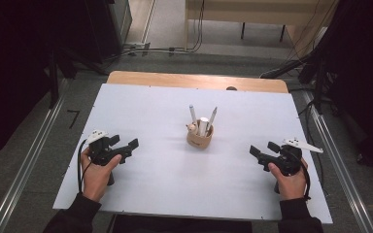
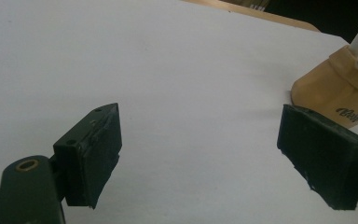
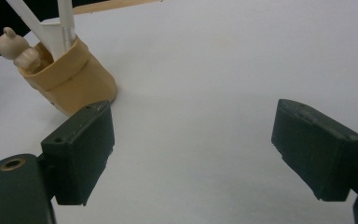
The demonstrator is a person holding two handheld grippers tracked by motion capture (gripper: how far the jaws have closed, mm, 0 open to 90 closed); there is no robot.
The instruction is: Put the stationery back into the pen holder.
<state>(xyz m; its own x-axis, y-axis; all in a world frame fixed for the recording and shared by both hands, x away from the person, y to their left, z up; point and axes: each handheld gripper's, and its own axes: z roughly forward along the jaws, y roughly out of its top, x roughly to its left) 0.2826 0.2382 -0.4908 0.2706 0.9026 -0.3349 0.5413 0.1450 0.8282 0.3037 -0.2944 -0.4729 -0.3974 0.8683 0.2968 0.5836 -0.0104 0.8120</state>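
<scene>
A tan pen holder [image 1: 199, 137] stands near the middle of the white table [image 1: 175, 184], with white pens [image 1: 193, 115] and a small figure sticking out of it. My left gripper [image 1: 131, 147] hovers at the table's left, jaws wide apart with nothing between them; the left gripper view has the holder [image 2: 335, 91] at its right edge, beyond the jaws. At the table's right, my right gripper [image 1: 261, 148] points toward the holder [image 3: 72, 79], open and empty. A hand holds each gripper from the near edge.
The white sheet covers a wooden tabletop whose bare strip [image 1: 196, 80] shows at the far edge. Metal rails [image 1: 337, 160] run along both sides of the table. Cables [image 1: 165, 48] lie on the floor beyond.
</scene>
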